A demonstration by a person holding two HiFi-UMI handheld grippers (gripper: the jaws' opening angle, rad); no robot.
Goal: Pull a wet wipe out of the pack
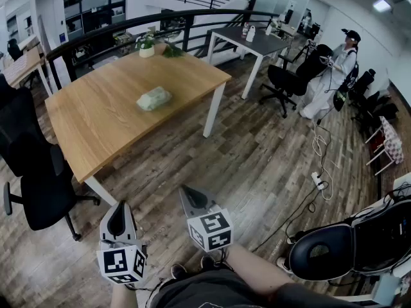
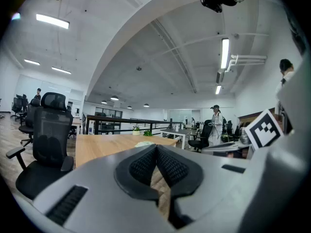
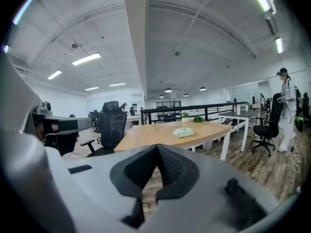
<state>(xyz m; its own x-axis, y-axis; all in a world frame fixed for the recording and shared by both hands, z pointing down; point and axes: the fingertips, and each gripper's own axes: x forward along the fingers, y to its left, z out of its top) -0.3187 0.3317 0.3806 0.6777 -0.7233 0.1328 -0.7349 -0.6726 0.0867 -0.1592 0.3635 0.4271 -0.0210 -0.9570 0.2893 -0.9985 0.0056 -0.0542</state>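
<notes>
A pale green wet wipe pack [image 1: 154,99] lies near the middle of a wooden table [image 1: 96,120], far ahead of both grippers. It also shows small in the right gripper view as the pack [image 3: 184,132] on the table top, and faintly in the left gripper view as the pack [image 2: 144,143]. My left gripper [image 1: 119,209] and right gripper [image 1: 184,192] hang close to my body over the floor, well short of the table. Both are shut with nothing between their jaws. The left gripper [image 2: 156,149] and right gripper [image 3: 156,148] point roughly level toward the table.
Black office chairs [image 1: 38,185] stand at the table's left. A small potted plant [image 1: 147,45] sits at the table's far edge. Another black chair [image 1: 334,249] is at my right. A person in white [image 1: 334,72] stands far right by a grey table [image 1: 247,40]. Cables [image 1: 318,172] lie on the floor.
</notes>
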